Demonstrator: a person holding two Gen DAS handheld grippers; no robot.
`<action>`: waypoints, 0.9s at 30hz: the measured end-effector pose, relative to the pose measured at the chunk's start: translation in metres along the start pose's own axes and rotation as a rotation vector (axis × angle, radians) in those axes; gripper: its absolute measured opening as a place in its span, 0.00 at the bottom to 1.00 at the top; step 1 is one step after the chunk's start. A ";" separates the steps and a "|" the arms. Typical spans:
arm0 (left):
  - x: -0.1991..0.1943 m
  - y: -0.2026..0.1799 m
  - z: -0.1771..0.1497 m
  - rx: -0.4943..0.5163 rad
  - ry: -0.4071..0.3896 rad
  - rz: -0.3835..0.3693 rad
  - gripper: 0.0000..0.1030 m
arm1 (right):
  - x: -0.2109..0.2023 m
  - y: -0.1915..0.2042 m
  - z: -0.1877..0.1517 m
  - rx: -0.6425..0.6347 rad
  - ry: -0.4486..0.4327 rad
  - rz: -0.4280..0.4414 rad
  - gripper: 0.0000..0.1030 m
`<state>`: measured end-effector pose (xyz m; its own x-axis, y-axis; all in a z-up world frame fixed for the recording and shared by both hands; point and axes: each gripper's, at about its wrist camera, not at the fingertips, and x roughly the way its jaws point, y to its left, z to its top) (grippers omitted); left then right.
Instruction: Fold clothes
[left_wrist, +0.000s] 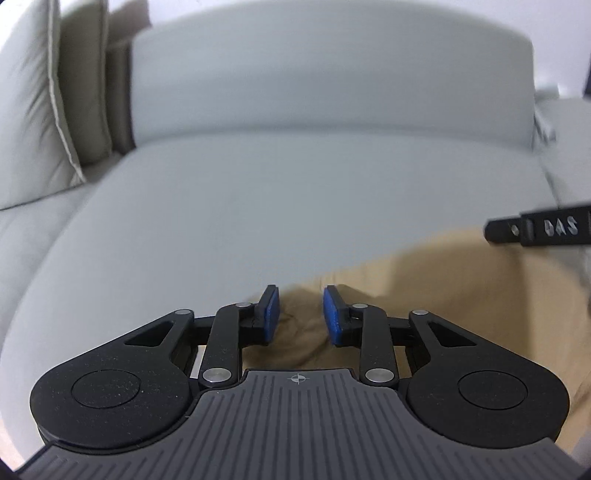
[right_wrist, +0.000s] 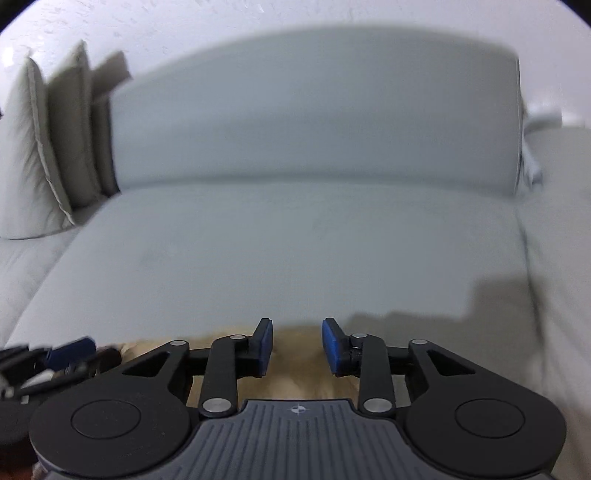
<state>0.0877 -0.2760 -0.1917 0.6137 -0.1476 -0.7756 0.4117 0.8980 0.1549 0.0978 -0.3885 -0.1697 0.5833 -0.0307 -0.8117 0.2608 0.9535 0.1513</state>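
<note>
Two grippers hang low over a tan garment that lies on the seat of a pale grey sofa, and the garment serves as the anchor for everything else. Nearest in the left wrist view, the left gripper (left_wrist: 298, 314) has its blue pads set a moderate gap apart with nothing clamped between them; the tan garment (left_wrist: 424, 295) lies directly under and between the pads, crumpled into soft folds there, and spreads away to the right of the gripper. Above the garment's right part, a black finger of the right gripper (left_wrist: 535, 227) reaches in from the frame edge, its printed letters blurred. In the right wrist view, the right gripper (right_wrist: 297, 345) likewise stands partly spread and empty, with the tan garment (right_wrist: 295, 363) showing only as a narrow strip beneath its linkage; the garment's far edge sits about level with the pad tips. To the left of that strip, the left gripper (right_wrist: 55, 360) appears blurred, so its gap cannot be judged from this view. Beyond the garment, the sofa (left_wrist: 258, 206) seat cushion stretches bare to the upright backrest. Far left of the garment, several cushions (right_wrist: 40, 155) lean in a row against the sofa.
</note>
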 end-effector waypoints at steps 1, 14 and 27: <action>-0.005 0.002 -0.011 0.017 -0.005 -0.001 0.28 | -0.003 0.003 -0.014 -0.031 0.004 0.006 0.31; -0.057 0.009 -0.058 0.063 0.088 -0.050 0.28 | -0.093 0.002 -0.109 -0.181 0.021 -0.029 0.31; -0.107 0.016 -0.029 -0.059 -0.101 -0.140 0.29 | -0.106 0.000 -0.070 -0.109 -0.052 -0.008 0.33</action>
<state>0.0089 -0.2341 -0.1243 0.6186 -0.3113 -0.7214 0.4599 0.8879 0.0112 -0.0178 -0.3640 -0.1234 0.6210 -0.0513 -0.7821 0.1823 0.9799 0.0805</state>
